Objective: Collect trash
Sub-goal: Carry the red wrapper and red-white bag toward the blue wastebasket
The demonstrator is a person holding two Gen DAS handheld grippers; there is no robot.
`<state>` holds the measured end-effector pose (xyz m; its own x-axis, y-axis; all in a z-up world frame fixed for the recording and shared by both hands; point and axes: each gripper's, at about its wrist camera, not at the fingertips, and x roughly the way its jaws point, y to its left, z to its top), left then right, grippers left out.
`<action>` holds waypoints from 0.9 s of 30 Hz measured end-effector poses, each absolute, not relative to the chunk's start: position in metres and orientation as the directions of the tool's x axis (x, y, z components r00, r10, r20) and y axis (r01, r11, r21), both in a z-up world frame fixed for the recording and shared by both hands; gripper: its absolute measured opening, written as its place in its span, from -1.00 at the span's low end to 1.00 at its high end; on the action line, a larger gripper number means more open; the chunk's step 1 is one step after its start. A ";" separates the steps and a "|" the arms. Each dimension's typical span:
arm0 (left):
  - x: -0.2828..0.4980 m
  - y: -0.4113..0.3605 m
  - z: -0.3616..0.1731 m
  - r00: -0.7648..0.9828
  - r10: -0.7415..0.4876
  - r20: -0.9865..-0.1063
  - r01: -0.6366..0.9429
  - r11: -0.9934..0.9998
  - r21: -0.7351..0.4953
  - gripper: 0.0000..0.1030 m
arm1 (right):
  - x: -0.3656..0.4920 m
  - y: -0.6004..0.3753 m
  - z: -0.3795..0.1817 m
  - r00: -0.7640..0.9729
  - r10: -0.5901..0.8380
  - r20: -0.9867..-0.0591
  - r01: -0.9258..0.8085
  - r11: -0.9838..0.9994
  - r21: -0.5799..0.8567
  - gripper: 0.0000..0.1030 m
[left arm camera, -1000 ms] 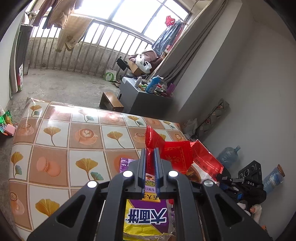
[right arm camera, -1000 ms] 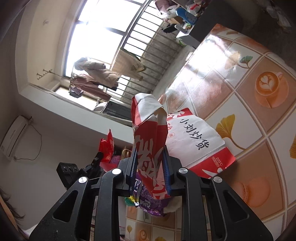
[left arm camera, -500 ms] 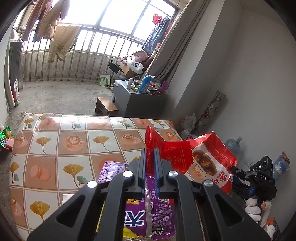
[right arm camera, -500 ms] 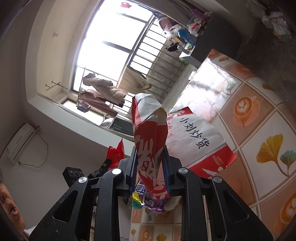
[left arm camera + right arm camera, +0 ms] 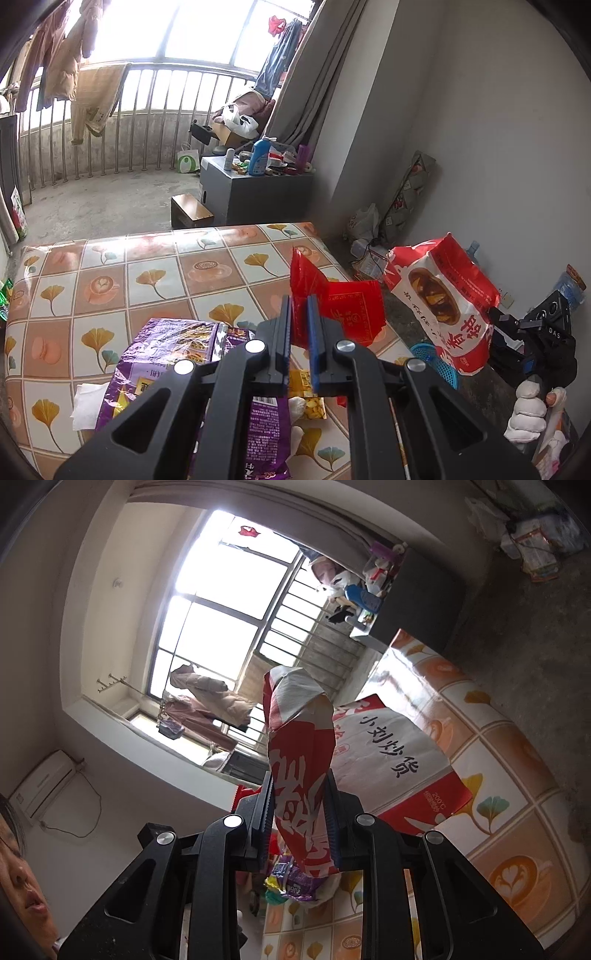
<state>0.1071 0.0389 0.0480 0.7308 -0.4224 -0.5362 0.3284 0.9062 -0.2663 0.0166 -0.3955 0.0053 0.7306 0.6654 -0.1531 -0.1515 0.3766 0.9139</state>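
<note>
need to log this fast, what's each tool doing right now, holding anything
Left tool: shut on the small red wrapper.
Right tool: shut on the big red and white snack bag, held off the table.

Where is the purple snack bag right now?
In the left wrist view the purple snack bag lies on the patterned table, at lower left under the left gripper, beside a white tissue and a yellow wrapper.
</note>
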 end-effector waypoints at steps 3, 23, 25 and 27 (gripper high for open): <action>0.112 0.010 0.047 0.706 -0.454 -0.544 0.370 0.891 -0.265 -0.86 | 0.007 -0.414 0.006 0.762 0.631 -0.146 -0.139 0.379 0.915 -0.56; 0.161 -0.249 0.008 0.394 -0.623 -0.676 0.687 0.688 -0.234 -0.85 | -0.048 -0.554 -0.053 0.949 0.264 -0.173 0.101 0.266 0.959 -0.55; 0.166 -0.275 -0.006 0.348 -0.623 -0.700 0.703 0.668 -0.245 -0.85 | -0.047 -0.567 -0.067 0.954 0.244 -0.175 0.123 0.212 0.969 -0.55; 0.172 -0.303 -0.019 0.314 -0.613 -0.725 0.716 0.654 -0.243 -0.85 | -0.047 -0.582 -0.087 0.958 0.227 -0.177 0.147 0.143 0.979 -0.55</action>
